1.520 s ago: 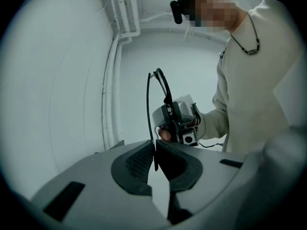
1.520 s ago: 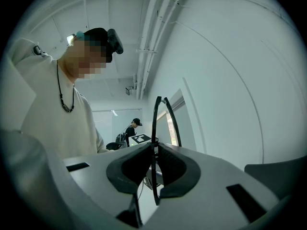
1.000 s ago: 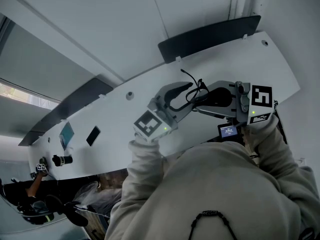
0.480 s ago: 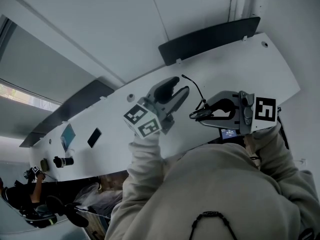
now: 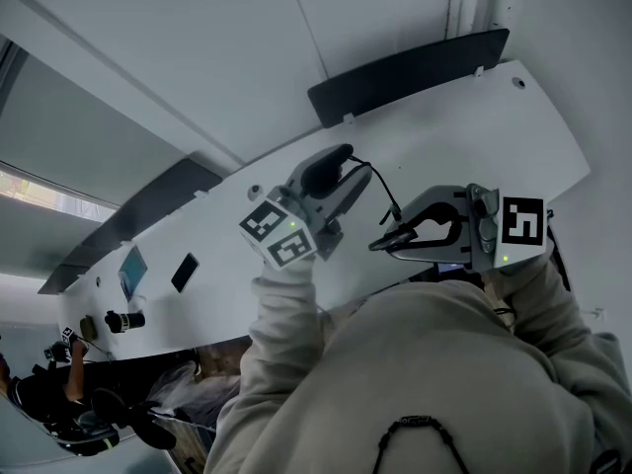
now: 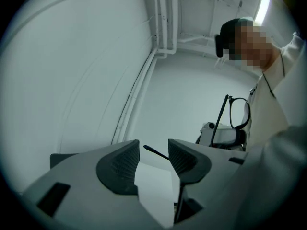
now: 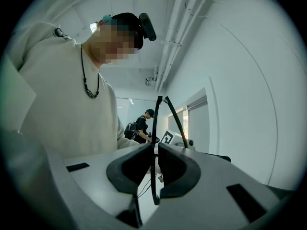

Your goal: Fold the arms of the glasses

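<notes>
Now the right tongs [image 7: 153, 152] clamp the black glasses [image 6: 240, 114].

Both sleeved arms reach forward with the grippers pointing level. The left gripper [image 6: 153, 150] has just been opening its jaws; they stand wide, an arm tip of the glasses [image 7: 156, 119] between them, untouched. The right gripper [image 7: 152, 153] clamps the glasses' frame.

Your white table [image 5: 494, 126] carries a flat black slab [image 5: 184, 271] at 9 o'clock, with a teal item [image 5: 130, 269] just beside it and a black cylinder [image 5: 124, 318] toward 8. There is a dark panel [image 5: 410, 72] at 12 and another person [image 5: 59, 408] at 7.
</notes>
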Demonstrator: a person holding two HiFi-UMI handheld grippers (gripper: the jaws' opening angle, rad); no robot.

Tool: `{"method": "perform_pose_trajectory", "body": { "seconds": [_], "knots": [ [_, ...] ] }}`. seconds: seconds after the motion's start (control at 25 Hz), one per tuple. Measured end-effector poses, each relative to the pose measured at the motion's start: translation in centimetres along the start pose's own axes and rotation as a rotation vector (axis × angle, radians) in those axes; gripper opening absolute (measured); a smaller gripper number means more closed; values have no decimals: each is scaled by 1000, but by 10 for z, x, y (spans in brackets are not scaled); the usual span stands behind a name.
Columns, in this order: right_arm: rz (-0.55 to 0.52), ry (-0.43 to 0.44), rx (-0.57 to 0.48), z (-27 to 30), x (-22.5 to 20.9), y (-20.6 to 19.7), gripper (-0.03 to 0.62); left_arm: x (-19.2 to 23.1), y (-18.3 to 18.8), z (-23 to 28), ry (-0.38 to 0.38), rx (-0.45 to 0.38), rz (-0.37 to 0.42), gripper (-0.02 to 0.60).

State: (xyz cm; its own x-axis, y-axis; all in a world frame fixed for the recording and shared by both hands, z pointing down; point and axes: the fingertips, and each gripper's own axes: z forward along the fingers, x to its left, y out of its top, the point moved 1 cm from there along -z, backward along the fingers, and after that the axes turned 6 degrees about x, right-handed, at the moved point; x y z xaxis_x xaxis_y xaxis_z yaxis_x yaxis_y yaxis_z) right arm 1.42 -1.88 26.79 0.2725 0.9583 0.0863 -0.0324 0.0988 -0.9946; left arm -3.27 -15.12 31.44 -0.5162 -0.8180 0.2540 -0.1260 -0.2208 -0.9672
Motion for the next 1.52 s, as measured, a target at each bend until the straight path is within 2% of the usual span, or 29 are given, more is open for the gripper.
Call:
{"method": "perform_pose_trajectory", "body": {
  "seconds": [0.08, 0.12, 0.16, 0.32, 0.52, 0.96, 1.12, 1.36, 1.52],
  "knots": [
    [7, 1, -6, 0, 1, 1, 57, -1, 4, 0, -3, -7, -8, 168],
    [9, 1, -6, 0, 1, 1, 57, -2, 6, -1, -12, -14, -13, 102],
    [9, 1, -7, -1, 1, 2, 57, -2, 8, -2, -23, -23, -18, 77],
    [12, -3, -16, -2, 0, 2, 57, -5, 15, -6, -43, -43, -11, 54],
    [18, -2, 2, -1, -3, -3, 57, -10, 22, -8, -45, -45, 19, 48],
    [97, -2, 56, -1, -9, -10, 57, -44, 49, -10, -63, -13, 178, 39],
    [125, -24, 107, -4, -13, -22, 57, -57, 54, -10, -82, -13, 209, 29],
    [163, -35, 129, -5, -19, -30, 57, -68, 52, -9, -116, 29, 248, 23],
    [175, -37, 129, -7, -22, -32, 57, -77, 55, -10, -159, 20, 253, 20]
  ]
}}
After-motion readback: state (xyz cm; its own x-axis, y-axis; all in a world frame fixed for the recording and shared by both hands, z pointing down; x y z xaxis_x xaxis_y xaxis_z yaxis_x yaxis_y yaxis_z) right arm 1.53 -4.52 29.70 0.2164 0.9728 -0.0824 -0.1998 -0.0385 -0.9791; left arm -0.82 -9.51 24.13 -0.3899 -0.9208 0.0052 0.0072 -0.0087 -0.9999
